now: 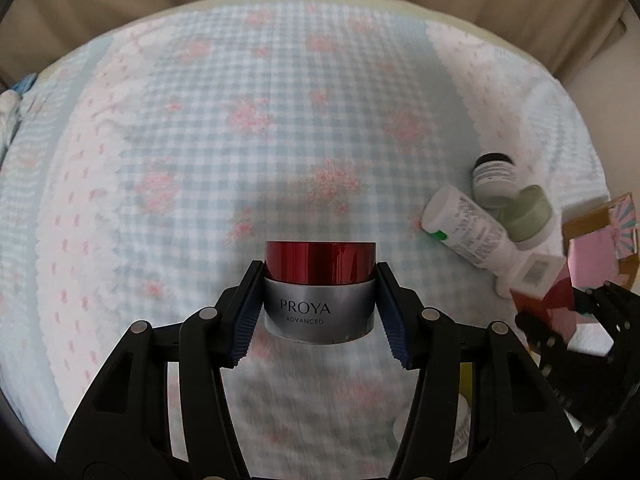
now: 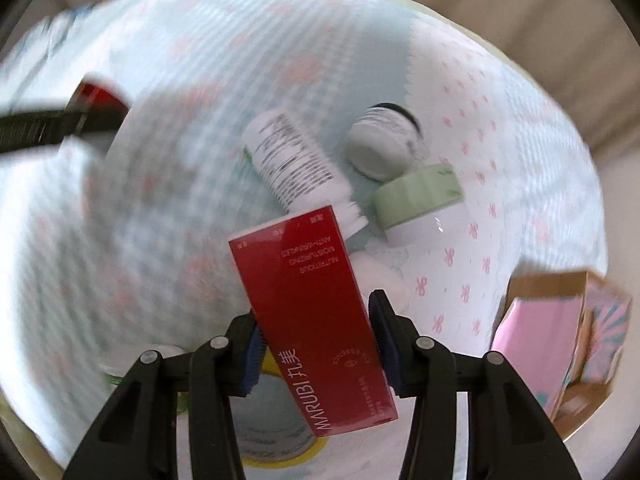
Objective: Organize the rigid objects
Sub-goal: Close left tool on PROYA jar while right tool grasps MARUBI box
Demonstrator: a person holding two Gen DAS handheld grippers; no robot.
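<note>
My left gripper (image 1: 320, 300) is shut on a PROYA jar (image 1: 319, 294) with a red lid and silver body, held above the blue-and-pink checked cloth (image 1: 200, 140). My right gripper (image 2: 316, 332) is shut on a red MARUBI box (image 2: 308, 312), tilted, held above the cloth. The left gripper and its red jar (image 2: 98, 98) show blurred at the far left of the right wrist view. The red box (image 1: 548, 300) shows at the right edge of the left wrist view.
A white bottle (image 2: 292, 160) lies beside a small black-lidded jar (image 2: 380, 144) and a green-lidded white jar (image 2: 420, 200); all three show in the left wrist view too. A pink box in a cardboard carton (image 2: 560, 328) stands right. A tape roll (image 2: 272, 432) lies below my right gripper.
</note>
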